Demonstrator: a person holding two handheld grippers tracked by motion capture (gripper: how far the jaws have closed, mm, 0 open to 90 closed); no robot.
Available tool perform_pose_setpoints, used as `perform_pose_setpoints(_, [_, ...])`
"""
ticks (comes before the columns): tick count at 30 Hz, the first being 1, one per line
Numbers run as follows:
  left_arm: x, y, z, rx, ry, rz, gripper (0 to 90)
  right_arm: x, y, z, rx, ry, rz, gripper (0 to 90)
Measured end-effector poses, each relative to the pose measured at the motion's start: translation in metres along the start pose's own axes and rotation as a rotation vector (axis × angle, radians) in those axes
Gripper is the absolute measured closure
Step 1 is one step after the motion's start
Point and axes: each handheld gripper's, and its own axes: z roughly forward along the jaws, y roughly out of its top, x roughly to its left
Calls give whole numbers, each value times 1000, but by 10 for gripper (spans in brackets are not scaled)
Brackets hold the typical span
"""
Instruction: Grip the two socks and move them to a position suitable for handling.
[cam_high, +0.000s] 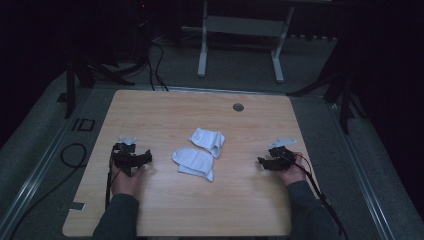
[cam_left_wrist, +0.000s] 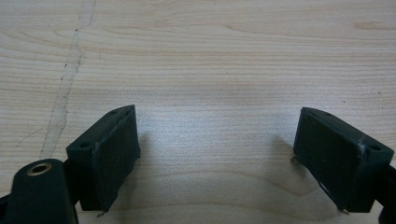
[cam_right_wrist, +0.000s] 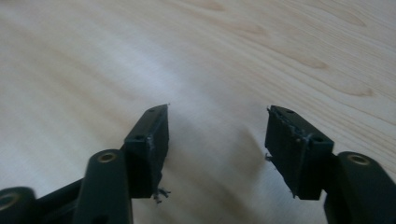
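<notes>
Two white socks lie in the middle of the wooden table (cam_high: 165, 115): one sock (cam_high: 208, 141) farther back, the other sock (cam_high: 194, 162) nearer and a little left, their edges touching. My left gripper (cam_high: 145, 157) rests at the table's left side, held by a hand, well left of the socks. In the left gripper view my left gripper (cam_left_wrist: 217, 135) stands open over bare wood with nothing between the pads. My right gripper (cam_high: 262, 162) sits at the right side, right of the socks; in its own view my right gripper (cam_right_wrist: 217, 126) is open and empty.
A round grommet (cam_high: 238, 107) is set in the table near its far edge. Beyond the table stands a white frame (cam_high: 240, 40) on the dark floor. A black cable (cam_high: 75, 155) loops on the floor at the left.
</notes>
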Motion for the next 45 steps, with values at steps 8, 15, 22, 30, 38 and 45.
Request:
perform_pose_setpoints(8, [0, 0, 0, 0, 0, 0, 143, 24, 3, -20, 4, 51, -89, 494])
perform_pose_setpoints(15, [0, 0, 0, 0, 1, -1, 143, 49, 12, -25, 26, 118, -163, 553])
perform_pose_setpoints(22, [0, 0, 0, 1, 1, -1, 143, 69, 23, -24, 24, 155, -214, 608])
perform_pose_setpoints(30, [0, 0, 0, 1, 1, -1, 143, 93, 39, -28, -12, 204, -261, 701])
perform_pose_setpoints(38, [0, 0, 0, 1, 1, -1, 143, 122, 63, -22, -27, 238, -336, 828])
perform_pose_setpoints(45, [0, 0, 0, 1, 1, -1, 143, 141, 85, -12, -51, 299, -334, 895])
